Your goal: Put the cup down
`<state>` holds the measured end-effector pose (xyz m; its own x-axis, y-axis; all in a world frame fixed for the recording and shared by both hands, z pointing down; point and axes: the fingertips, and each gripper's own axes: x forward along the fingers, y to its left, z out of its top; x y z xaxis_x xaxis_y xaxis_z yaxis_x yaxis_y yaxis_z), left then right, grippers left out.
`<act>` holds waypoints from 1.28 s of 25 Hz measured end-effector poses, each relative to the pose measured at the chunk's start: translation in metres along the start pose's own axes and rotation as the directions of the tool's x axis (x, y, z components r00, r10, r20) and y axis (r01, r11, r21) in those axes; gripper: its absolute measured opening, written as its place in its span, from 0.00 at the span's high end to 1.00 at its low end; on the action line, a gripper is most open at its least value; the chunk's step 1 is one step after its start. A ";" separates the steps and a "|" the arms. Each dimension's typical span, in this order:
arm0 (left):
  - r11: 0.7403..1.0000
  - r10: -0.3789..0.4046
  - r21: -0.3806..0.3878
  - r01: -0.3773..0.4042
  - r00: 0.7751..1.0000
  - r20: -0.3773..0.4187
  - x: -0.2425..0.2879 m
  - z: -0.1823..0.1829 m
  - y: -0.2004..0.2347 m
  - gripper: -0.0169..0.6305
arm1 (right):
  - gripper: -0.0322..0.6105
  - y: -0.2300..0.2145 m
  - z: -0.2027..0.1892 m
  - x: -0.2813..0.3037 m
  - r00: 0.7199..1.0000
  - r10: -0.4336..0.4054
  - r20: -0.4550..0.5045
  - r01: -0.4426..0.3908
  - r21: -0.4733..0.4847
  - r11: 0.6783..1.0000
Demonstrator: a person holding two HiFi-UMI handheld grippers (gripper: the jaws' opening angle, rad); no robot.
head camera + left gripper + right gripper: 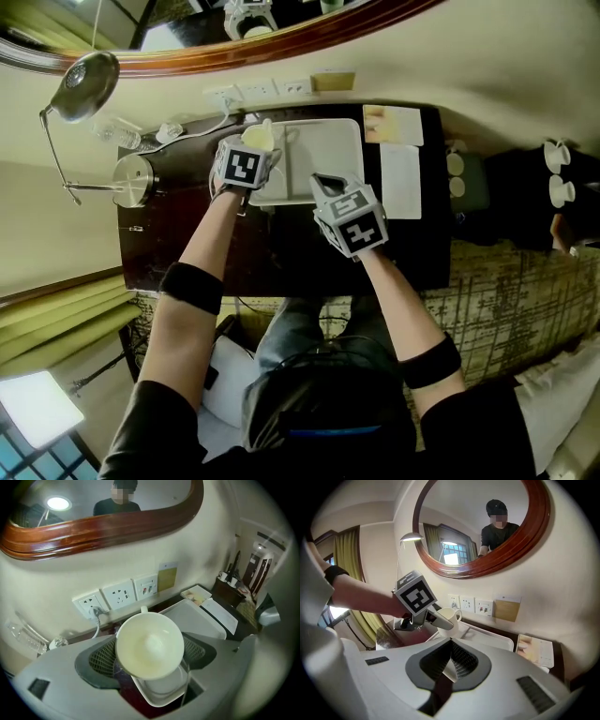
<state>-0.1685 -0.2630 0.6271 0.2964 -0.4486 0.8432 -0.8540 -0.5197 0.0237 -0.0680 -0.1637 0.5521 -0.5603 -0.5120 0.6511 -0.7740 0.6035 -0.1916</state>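
My left hand-held gripper (pixel 253 148) is pinching the cup (pixel 150 648) by its sides, over the tray's (pixel 328 150) far corner. The right hand-held gripper (pixel 451 660) is pressed together, empty, near the tray's front edge. My worry: land the cup on the raised rim and it'll tip off.

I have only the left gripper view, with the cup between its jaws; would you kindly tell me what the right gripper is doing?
Observer: The right gripper is by the white tray's near edge, jaws shut, nothing between them.
Operator: Thank you; what stands left of the tray?
Observer: A metal kettle, on the dark table.
Operator: And how does the cup sit?
Observer: In the right gripper view it stands upright, gripped by the left gripper.
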 end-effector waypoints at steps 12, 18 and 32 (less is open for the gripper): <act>0.996 0.031 -0.081 -0.029 0.999 0.029 -0.067 -0.048 -0.071 0.34 | 0.95 -0.008 -0.003 -0.054 1.000 0.017 0.011 -0.017 -0.052 0.998; 0.991 0.052 -0.120 -0.051 0.999 0.009 -0.084 -0.085 -0.111 0.34 | 0.95 -0.013 -0.020 -0.081 1.000 0.029 -0.002 -0.029 -0.067 0.997; 0.979 0.096 -0.176 -0.100 0.995 -0.034 -0.068 -0.137 -0.167 0.34 | 0.95 -0.034 -0.063 -0.116 0.999 0.029 -0.032 -0.031 -0.067 0.997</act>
<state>-0.1047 -0.0459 0.6397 0.1987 -0.4716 0.8591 -0.9412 -0.3363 0.0330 0.0421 -0.0863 0.5296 -0.5727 -0.4743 0.6687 -0.7349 0.6585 -0.1624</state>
